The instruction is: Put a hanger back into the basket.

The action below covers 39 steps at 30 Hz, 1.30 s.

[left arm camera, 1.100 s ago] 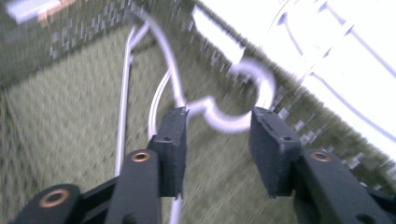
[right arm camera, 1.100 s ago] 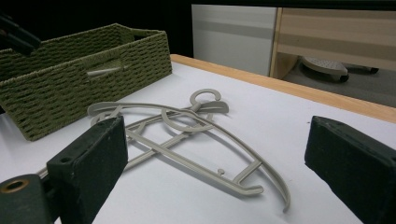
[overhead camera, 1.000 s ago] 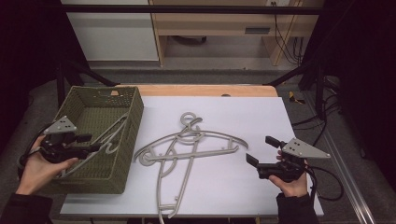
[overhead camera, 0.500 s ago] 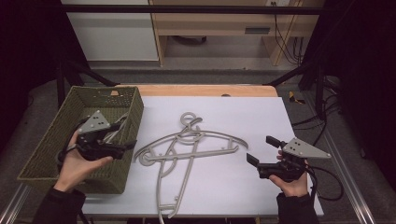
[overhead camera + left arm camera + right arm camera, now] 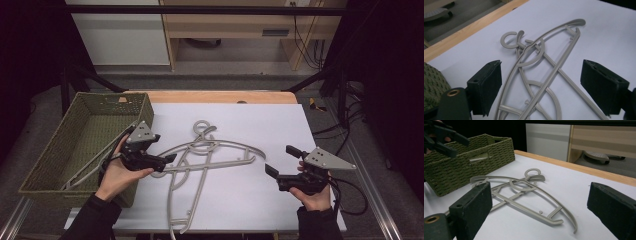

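Two grey hangers (image 5: 210, 165) lie crossed and tangled on the white surface (image 5: 310, 130), hooks toward the far edge; a third hanger (image 5: 95, 160) rests slanted inside the green woven basket (image 5: 60, 145) at the left, whose near wall stands just beside the tangle; the left gripper (image 5: 167, 160) hovers over the left end of the crossed hangers, its fingers (image 5: 485, 87) just opened wide, astride the grey bars without pressing them; the right gripper (image 5: 280, 162) sits apart at the right, fingers (image 5: 471, 207) wide, holding nothing.
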Tool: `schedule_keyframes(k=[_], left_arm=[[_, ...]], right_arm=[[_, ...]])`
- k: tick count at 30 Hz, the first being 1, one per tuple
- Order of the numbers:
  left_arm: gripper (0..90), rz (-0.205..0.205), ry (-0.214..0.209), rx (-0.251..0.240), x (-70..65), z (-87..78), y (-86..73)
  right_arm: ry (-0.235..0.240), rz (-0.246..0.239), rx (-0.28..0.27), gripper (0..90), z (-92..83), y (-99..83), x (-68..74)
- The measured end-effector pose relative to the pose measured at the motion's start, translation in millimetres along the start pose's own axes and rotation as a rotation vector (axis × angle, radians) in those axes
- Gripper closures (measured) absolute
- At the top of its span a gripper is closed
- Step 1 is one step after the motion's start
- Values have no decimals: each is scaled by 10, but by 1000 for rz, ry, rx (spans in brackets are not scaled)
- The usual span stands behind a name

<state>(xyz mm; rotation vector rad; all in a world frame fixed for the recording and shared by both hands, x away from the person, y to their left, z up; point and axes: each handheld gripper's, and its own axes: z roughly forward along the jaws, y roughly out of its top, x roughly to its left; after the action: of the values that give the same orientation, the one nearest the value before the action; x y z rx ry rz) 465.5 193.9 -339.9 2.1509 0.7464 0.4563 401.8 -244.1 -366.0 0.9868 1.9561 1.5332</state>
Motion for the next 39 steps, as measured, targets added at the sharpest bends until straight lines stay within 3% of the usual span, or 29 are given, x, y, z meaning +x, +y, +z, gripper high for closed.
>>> schedule_keyframes(k=[3, 11, 13, 27, 35, 39], left_arm=[[171, -7, 0, 15, -5, 115, 6], [197, 38, 44, 95, 21, 430, -2], [220, 37, 37, 107, 39, 488, -10], [272, -58, 69, 166, 194, 855, -157], [321, -90, 97, 167, 289, 1030, -221], [329, -85, 108, 201, 268, 1186, -218]], right_arm=[[1, 1, -1, 61, 2, -1, -1], [1, 4, 3, 61, 16, -10, 0], [5, 3, 4, 61, 15, -7, 3], [12, -1, 3, 61, 19, -3, 13], [15, -4, 5, 61, 32, -8, 12], [15, -2, 3, 61, 31, -6, 15]])
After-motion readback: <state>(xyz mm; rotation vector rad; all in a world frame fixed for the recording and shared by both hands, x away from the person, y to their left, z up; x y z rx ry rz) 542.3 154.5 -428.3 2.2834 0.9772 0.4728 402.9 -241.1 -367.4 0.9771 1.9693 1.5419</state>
